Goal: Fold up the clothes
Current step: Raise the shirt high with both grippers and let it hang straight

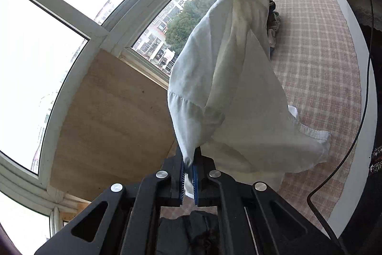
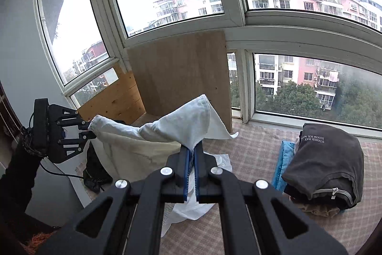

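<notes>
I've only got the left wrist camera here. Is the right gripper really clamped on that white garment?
Observer: Yes, the right gripper is shut on the white garment; cloth peaks above it.
Operator: Where's the folded pile?
Observer: Right side of the plaid cover, a dark grey shirt on top.
Operator: Does the garment hang free?
Observer: No, its lower part trails onto the cover.

Each black hand-held gripper (image 1: pixel 189 167) has blue finger pads (image 2: pixel 187 173), silver screws (image 2: pixel 166 170) and a black cable (image 1: pixel 353 135)
</notes>
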